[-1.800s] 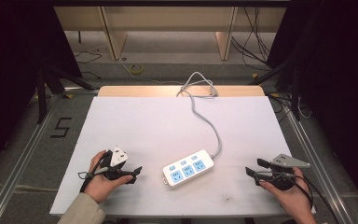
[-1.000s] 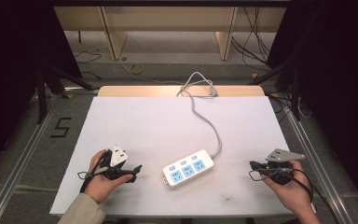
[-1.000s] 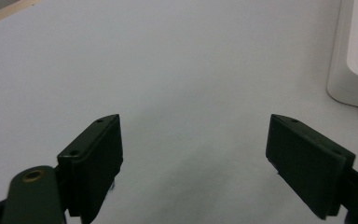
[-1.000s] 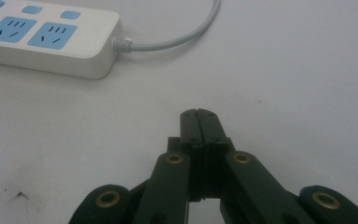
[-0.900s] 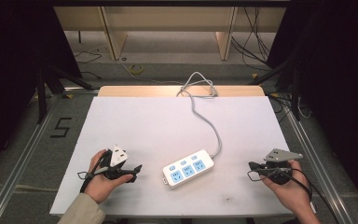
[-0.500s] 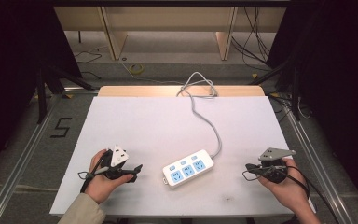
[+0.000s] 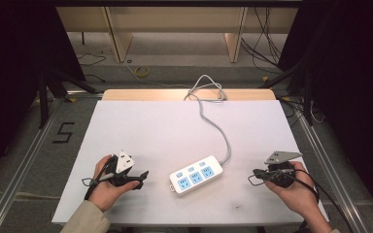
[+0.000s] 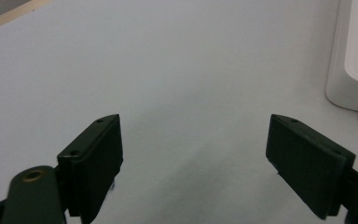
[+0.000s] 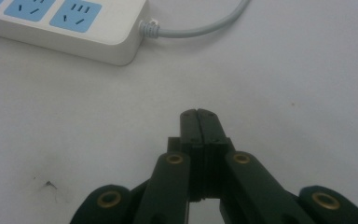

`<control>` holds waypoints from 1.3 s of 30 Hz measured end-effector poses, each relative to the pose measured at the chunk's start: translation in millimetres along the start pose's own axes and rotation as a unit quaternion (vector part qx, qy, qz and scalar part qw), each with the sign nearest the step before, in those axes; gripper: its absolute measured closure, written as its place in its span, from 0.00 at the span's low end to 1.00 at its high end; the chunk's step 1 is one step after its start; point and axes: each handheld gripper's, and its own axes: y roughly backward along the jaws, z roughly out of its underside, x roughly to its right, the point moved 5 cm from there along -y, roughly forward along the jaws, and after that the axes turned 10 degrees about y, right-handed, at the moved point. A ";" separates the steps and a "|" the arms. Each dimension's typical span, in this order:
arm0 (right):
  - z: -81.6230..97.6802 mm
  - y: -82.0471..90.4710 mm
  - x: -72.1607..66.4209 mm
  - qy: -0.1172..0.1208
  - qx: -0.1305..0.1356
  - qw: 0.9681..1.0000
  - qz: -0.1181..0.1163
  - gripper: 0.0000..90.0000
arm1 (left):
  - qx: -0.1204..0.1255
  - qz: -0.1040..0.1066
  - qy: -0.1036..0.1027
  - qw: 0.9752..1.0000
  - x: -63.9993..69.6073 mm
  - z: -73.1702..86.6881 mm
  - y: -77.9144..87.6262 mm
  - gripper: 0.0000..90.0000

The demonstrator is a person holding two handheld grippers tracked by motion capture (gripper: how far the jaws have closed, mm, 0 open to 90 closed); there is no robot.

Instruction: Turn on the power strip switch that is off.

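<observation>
Here, the right gripper is lying low over the white table, its two black jaws pressed flat together with nothing between them, as the right gripper view is showing plainly. In the high view the same right gripper is sitting in the person's right hand near the table's front right corner, its tip pointing toward the power strip; from that height the closed tips are reading as little more than a dark point. The left gripper is standing wide open, its jaws spread well apart over bare tabletop and holding nothing. The high view is placing it at the front left, in the person's left hand, aimed at the strip from the opposite side.

Between the two tools, the white power strip is lying at a slant near the front middle of the table, touched by neither gripper. The right gripper view is bringing out its blue socket faces and the ribbed collar where the grey cord leaves the casing. The left gripper view is catching one end of the strip, with blue buttons at the frame's edge. The high view alone is tracing the cord across the table to a loop at the far edge.
</observation>
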 end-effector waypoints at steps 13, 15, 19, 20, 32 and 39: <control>-12.5 -2.3 -3.1 0.004 -0.008 1.000 -0.007 1.00 | 0.002 0.001 0.000 1.000 1.6 -0.8 -0.2 0.20; -14.3 -2.9 -4.0 0.005 -0.010 1.000 -0.009 1.00 | 0.003 0.001 -0.001 1.000 1.8 -1.0 -0.1 0.20; -17.6 -3.5 -4.9 0.008 -0.012 1.000 -0.010 1.00 | 0.003 0.001 -0.001 1.000 1.9 -1.2 0.2 0.20; -18.4 -3.6 -5.1 0.008 -0.012 1.000 -0.012 1.00 | 0.003 0.001 -0.001 1.000 1.9 -1.2 0.2 0.20; -26.5 -4.5 -6.0 0.009 -0.017 1.000 -0.015 1.00 | 0.003 0.001 -0.004 1.000 2.0 -1.6 0.3 0.20; -29.7 -5.1 -6.9 0.008 -0.021 1.000 -0.017 1.00 | 0.005 0.000 -0.003 1.000 2.5 -2.1 0.8 0.20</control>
